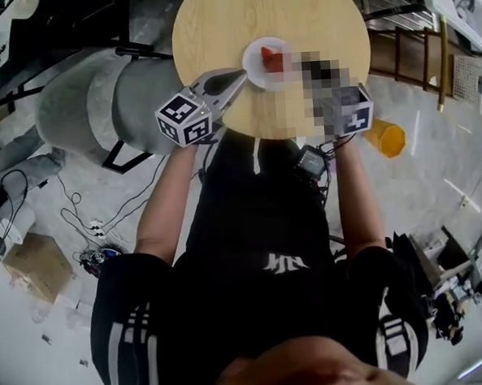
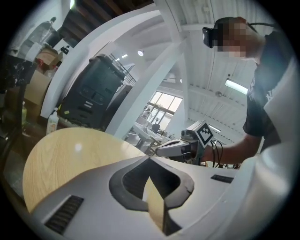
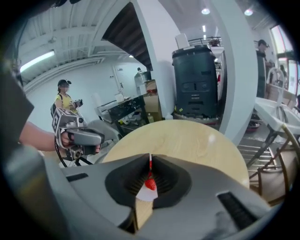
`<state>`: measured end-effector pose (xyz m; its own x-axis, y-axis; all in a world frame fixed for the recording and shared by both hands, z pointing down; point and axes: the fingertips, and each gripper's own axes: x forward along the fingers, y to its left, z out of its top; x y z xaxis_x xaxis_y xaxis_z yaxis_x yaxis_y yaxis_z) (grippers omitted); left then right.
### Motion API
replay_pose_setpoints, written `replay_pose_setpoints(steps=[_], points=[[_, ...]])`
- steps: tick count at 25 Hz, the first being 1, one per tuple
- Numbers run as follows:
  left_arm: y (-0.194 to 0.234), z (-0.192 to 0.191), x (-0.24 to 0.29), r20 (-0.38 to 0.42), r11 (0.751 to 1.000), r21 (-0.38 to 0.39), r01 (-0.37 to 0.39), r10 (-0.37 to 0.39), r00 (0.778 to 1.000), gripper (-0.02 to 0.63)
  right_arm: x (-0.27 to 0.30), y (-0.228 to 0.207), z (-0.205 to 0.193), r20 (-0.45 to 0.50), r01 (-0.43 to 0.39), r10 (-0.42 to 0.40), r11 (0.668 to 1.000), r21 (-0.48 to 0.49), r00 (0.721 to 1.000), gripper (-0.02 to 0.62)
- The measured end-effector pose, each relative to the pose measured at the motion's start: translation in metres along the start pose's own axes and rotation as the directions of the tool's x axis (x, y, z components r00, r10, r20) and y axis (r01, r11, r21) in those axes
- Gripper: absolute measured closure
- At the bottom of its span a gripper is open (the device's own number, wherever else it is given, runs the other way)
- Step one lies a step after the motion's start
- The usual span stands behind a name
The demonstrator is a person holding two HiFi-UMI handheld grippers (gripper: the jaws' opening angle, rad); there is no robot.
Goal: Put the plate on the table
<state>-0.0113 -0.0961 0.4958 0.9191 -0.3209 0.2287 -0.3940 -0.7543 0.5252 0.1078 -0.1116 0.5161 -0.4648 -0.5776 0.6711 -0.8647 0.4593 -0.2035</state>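
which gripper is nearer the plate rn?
Right. The right gripper is shut on the plate's right rim; the left gripper, shut and empty, sits just off its left edge.

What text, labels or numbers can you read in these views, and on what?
No legible words or numbers.
Shirt logo: white mark, too blurred to read.
Left cube, right cube: marker squares only, no lettering.
Black cabinet: panels too small to read.

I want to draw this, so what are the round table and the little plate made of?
Table: looks like pale wood or a wood-look top, with faint grain lines and a soft shine spot. Plate: white and smooth, no pattern; it could be plastic or ceramic, and I can't tell which.
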Motion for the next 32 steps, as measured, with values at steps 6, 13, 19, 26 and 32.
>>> replay_pose_setpoints(steps=[6, 13, 19, 26, 32], points=[[-0.042, 0.054, -0.020, 0.040, 0.994, 0.081, 0.080, -0.083, 0.996, 0.595, -0.061, 0.038, 0.057, 0.124, -0.057, 0.073, 0.991, -0.123, 0.990, 0.592], [-0.089, 0.091, -0.053, 0.098, 0.977, 0.192, 0.092, -0.113, 0.989, 0.597, -0.137, 0.064, 0.102, 0.360, -0.105, 0.159, 0.981, -0.165, 0.919, 0.593], [-0.114, 0.081, -0.064, 0.112, 0.973, 0.221, 0.063, -0.089, 0.990, 0.595, -0.148, 0.085, 0.075, 0.396, -0.253, 0.303, 0.952, -0.175, 0.867, 0.594], [-0.174, 0.088, -0.066, 0.127, 0.957, 0.290, 0.031, -0.070, 0.989, 0.597, -0.194, 0.085, 0.052, 0.471, -0.438, 0.434, 0.892, -0.107, 0.768, 0.592], [-0.235, 0.050, -0.051, 0.114, 0.965, 0.262, 0.005, -0.036, 0.993, 0.595, -0.255, 0.104, -0.001, 0.533, -0.508, 0.485, 0.853, -0.117, 0.693, 0.594]])
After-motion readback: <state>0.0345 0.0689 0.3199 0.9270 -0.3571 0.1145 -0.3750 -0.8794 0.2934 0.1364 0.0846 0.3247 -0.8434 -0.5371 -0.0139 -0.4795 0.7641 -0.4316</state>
